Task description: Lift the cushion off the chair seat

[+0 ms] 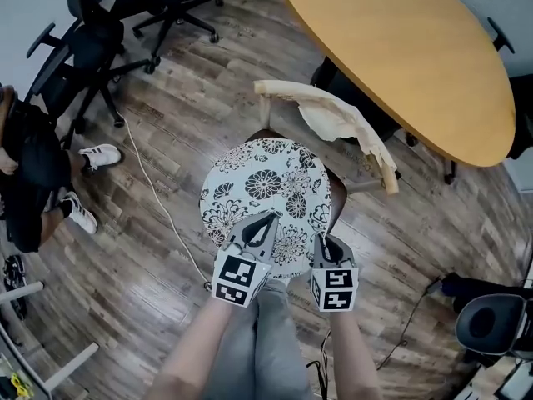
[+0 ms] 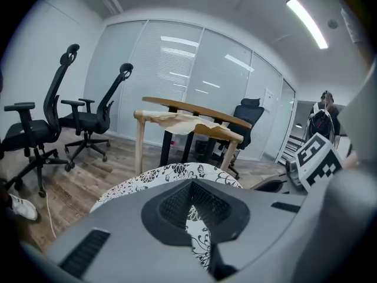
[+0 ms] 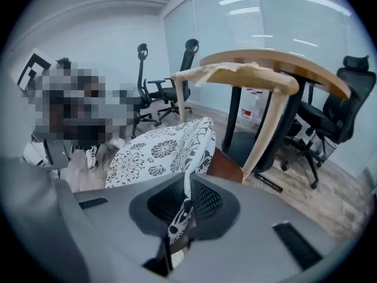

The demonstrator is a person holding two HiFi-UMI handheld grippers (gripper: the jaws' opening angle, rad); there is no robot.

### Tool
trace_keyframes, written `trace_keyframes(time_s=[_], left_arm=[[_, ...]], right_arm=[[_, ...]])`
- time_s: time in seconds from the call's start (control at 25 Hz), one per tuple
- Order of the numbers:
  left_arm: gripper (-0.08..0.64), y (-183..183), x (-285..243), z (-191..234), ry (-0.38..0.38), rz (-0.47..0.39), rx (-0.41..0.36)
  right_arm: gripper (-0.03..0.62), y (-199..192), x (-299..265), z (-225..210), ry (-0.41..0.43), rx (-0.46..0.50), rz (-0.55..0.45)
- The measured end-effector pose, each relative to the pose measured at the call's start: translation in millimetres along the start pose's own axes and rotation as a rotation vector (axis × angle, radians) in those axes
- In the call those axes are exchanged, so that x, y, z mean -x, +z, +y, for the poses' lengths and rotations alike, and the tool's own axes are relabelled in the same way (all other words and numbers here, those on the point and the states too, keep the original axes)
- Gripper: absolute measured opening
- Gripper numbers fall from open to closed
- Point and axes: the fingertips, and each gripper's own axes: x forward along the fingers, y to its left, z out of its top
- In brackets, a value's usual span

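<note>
A round white cushion (image 1: 266, 186) with black flower print lies over the wooden chair's seat (image 1: 337, 197). Its near edge is pinched at two spots. My left gripper (image 1: 265, 220) is shut on the near-left rim, and the printed fabric (image 2: 154, 178) runs into its closed jaws (image 2: 192, 218). My right gripper (image 1: 323, 242) is shut on the near-right rim. In the right gripper view the cushion (image 3: 159, 152) tilts up off the brown seat (image 3: 228, 165), with a thin fold caught between the pads (image 3: 181, 216).
The chair's pale backrest (image 1: 333, 115) rises beyond the cushion, close under the oval wooden table (image 1: 416, 48). Black office chairs (image 1: 92, 32) stand at the far left. A seated person (image 1: 33, 173) is at the left edge. A white cable (image 1: 158, 198) crosses the plank floor.
</note>
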Motion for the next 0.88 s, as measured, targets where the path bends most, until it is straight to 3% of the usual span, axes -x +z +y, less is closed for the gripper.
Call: trace_keyframes(time_s=[0.32,0.88], left_arm=[[-0.003,46.9,43.8,10.2,0.042,-0.077,0.033],[-0.003,117.2,107.3,1.3,0.065,-0.152,0.04]], right_arm=[[0.038,51.5,46.0,49.3,0.046,0.106,-0.041],[0.038,138.9,113.0,73.8,0.063,0.111,-0.154]])
